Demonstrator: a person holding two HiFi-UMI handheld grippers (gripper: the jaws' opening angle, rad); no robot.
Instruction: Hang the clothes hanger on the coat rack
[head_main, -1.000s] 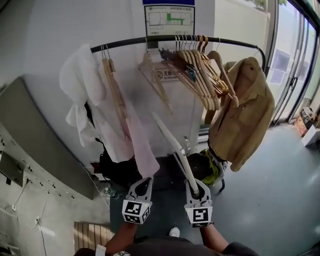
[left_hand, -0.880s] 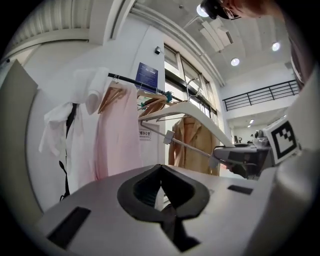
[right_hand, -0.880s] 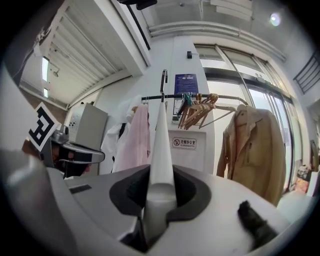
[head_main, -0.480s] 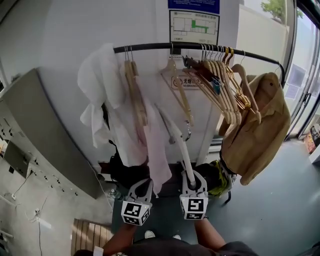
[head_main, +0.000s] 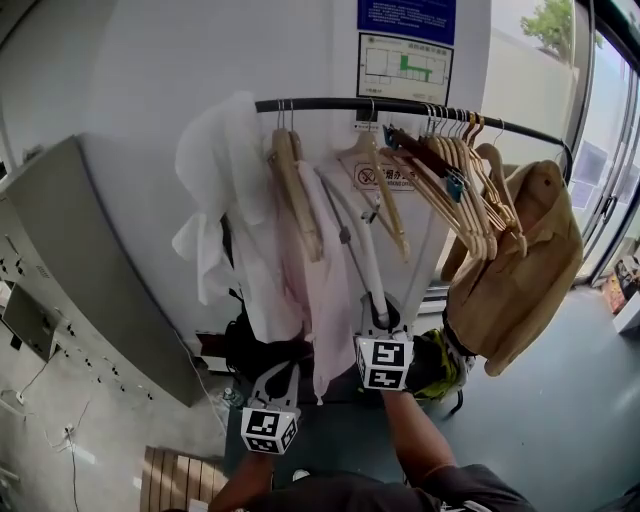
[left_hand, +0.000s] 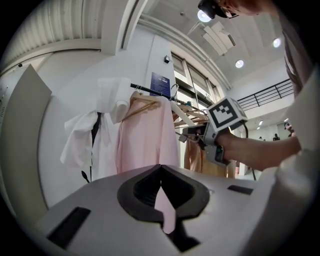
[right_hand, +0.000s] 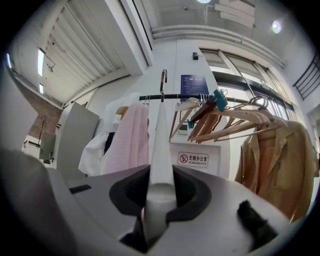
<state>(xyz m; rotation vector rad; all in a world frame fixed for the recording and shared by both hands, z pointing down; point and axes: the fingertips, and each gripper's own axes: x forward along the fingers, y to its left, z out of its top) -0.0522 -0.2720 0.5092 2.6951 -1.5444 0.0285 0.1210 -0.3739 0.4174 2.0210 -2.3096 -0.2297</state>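
The clothes hanger (head_main: 365, 260) is white, the rail (head_main: 330, 103) black, beside a pink garment (head_main: 325, 290), tan shirt (head_main: 525, 270) and pale-wood hangers (head_main: 455, 190).

The right tongs (head_main: 378, 318) are held higher and further forward than the left, pointing level, jaws clamped on the arm of a white hanger (head_main: 362, 250). The right forearm (head_main: 415, 430) stretches out bare behind them. The left tongs (head_main: 282, 375) sit lower and nearer the body, also level, jaws closed with a strip of pink cloth (left_hand: 167, 210) between them. Only part of the left forearm (head_main: 235, 482) shows.
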